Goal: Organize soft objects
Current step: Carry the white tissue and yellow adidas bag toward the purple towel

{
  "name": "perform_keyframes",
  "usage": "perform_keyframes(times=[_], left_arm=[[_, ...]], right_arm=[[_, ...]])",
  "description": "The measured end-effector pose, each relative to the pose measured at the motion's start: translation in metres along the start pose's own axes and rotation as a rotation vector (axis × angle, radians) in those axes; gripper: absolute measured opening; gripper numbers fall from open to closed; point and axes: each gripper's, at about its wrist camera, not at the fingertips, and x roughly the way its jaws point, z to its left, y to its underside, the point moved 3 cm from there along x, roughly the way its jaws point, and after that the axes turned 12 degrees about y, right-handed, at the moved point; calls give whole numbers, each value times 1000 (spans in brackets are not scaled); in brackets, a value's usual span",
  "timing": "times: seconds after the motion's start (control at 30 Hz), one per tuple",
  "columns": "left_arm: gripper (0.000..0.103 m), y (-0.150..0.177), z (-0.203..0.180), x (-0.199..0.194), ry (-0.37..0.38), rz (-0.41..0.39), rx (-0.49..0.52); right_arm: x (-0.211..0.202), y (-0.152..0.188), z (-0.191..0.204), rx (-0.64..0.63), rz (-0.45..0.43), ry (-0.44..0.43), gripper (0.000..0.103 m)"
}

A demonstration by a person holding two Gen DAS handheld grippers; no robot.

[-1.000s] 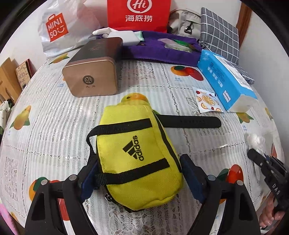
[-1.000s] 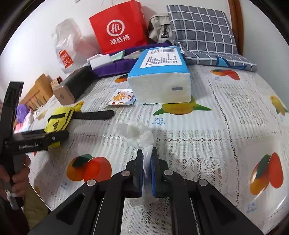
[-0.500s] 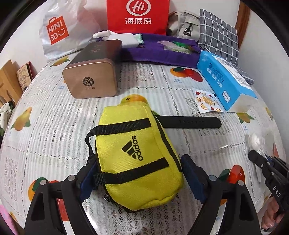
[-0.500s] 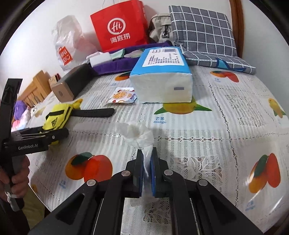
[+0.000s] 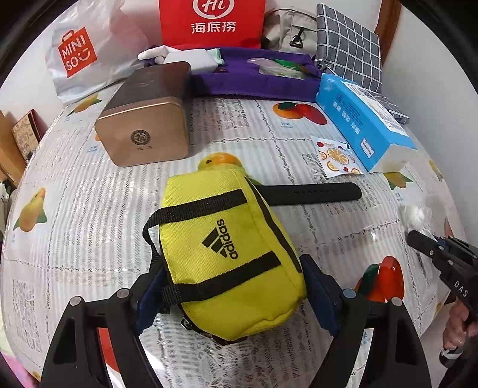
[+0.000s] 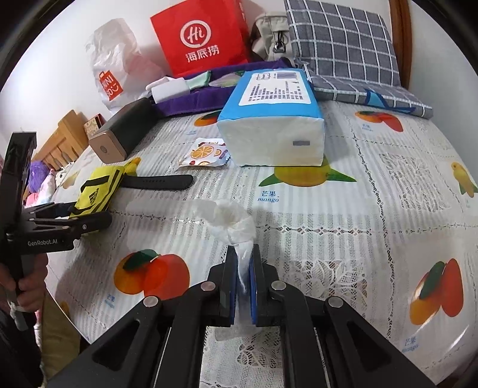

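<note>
The yellow pouch [image 5: 230, 253] lies on the fruit-print desk [image 5: 74, 215] between the fingers [image 5: 149, 295] of the left gripper [image 5: 236, 295]. They stand apart, one at each side of its near end; the left pad seems to touch the fabric, though the view is too oblique to be sure, while the right one stands just clear. The jaws have just been closing a little, with the pouch between them. A black strap [image 5: 313, 194] runs from the pouch toward 3 o'clock.

The right gripper [image 6: 242, 286] has its fingers together, clamped on one white plastic bag [image 6: 230, 221], whose bunched end rises toward 12 o'clock.

Counted: one pouch, one strap, one white bag, one tissue pack [image 6: 272, 119], one small sachet [image 6: 206, 153], one bronze tin [image 5: 146, 119], two shopping bags.

Readable writing: "adidas" on the pouch, "MINISO" on the pale shopping bag [image 5: 80, 56], "Hi" on the red shopping bag [image 5: 212, 24], "mango" on the desk cover, "GenRobot.AI" on the left gripper as seen from the right wrist.
</note>
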Motion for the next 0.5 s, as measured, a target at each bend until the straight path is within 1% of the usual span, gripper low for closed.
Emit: perform_keyframes(times=[0.07,0.17,0.3,0.4,0.5], left_arm=[[81,-2,1,-4,-10,-11,-3],[81,-8,-3,-17,-38,-47,21],[81,-22,-9,-40,-29,-92,43],[81,-36,-12,-58,-54,-136,63],[81,-47,-13,-69,-72,-148,57]], right_arm=[[-5,-7,-1,-1,-15,7,8],[-17,-18,0,-16,-47,14,8],[-40,-38,3,-48,-109,31,8],[-57,-55,6,-68,-160,43,8],[-70,-71,8,-85,-195,53,8]])
